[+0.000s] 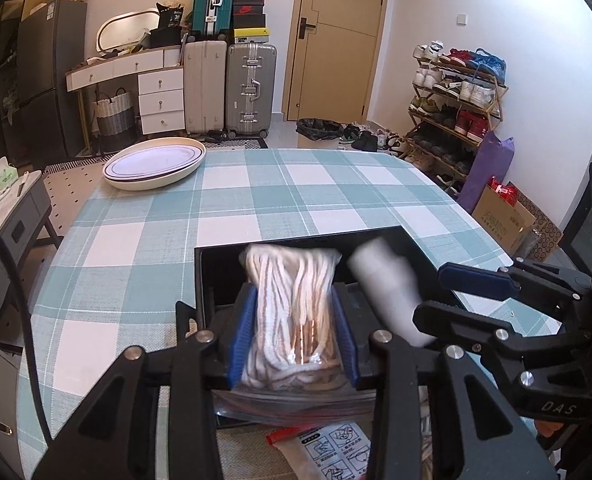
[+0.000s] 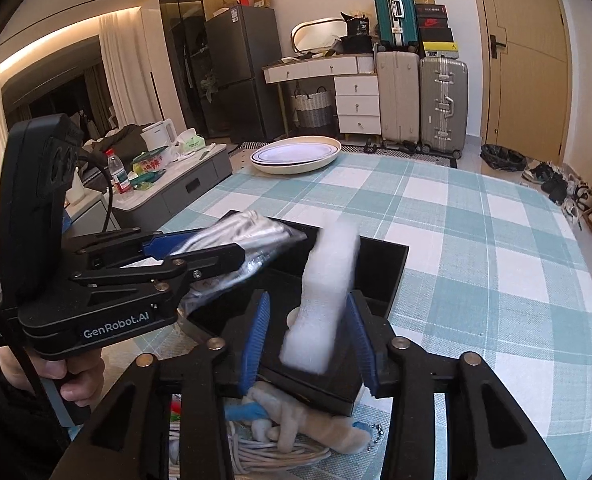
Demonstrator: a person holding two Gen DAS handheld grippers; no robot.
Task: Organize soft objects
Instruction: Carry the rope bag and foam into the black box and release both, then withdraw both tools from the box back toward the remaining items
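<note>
A table covered in a teal and white checked tablecloth (image 1: 255, 196) holds a shallow black box (image 1: 223, 264) near its front edge. The left gripper (image 1: 293, 332) has a clear zip bag of coiled white cord (image 1: 291, 304) between its blue pads, over the box's left side; the pads look slightly parted along the bag's sides. The right gripper (image 2: 310, 336) stands narrowly open over the box's right side, and a white foam block (image 2: 324, 300), blurred, tilts between its blue fingers without clearly touching them. A plush toy (image 2: 316, 428) and loose cable lie before the box. A stack of oval plates (image 1: 155, 164) sits at the table's far left corner
</note>
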